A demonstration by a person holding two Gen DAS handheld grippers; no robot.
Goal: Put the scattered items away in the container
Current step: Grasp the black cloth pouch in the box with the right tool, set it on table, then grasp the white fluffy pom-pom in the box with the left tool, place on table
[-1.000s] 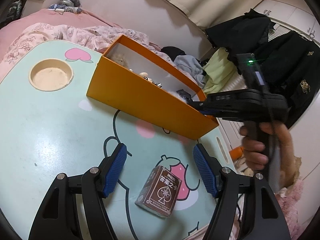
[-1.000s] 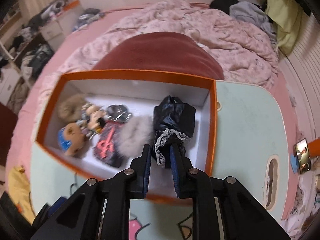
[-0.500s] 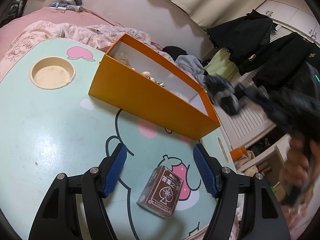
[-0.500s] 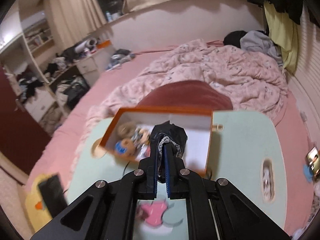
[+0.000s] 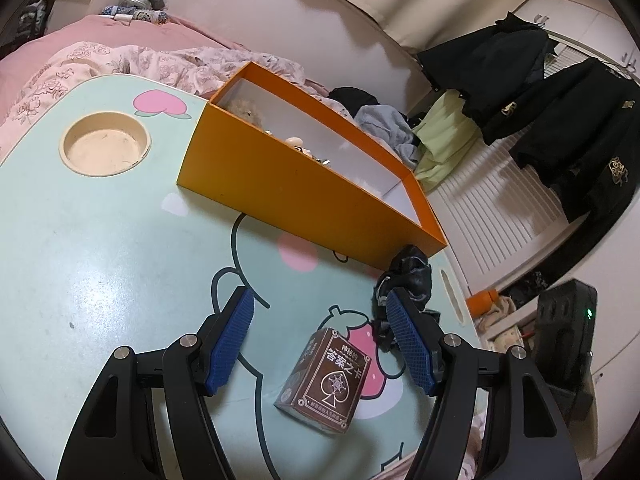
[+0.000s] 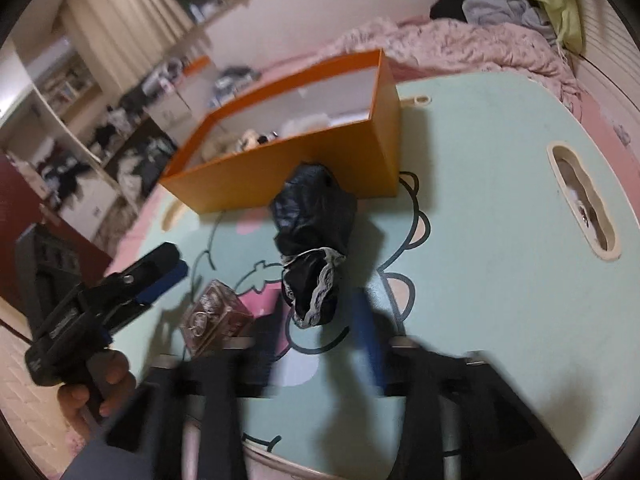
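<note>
Desk (image 5: 100,248): mint-green, cartoon-printed, carrying everything below.
Container: open orange cardboard box (image 5: 288,196), toys inside.
Bundle: black lace-trimmed fabric bundle (image 6: 312,236), lifted back out of the box, now on the desk outside it; tidying set back.
Cards: brown card pack (image 5: 326,378), unmoved, not yet boxed.
Right tongs (image 6: 320,340): just opening, bundle released.
Left tongs (image 5: 320,344): wide, empty, above cards.
</note>
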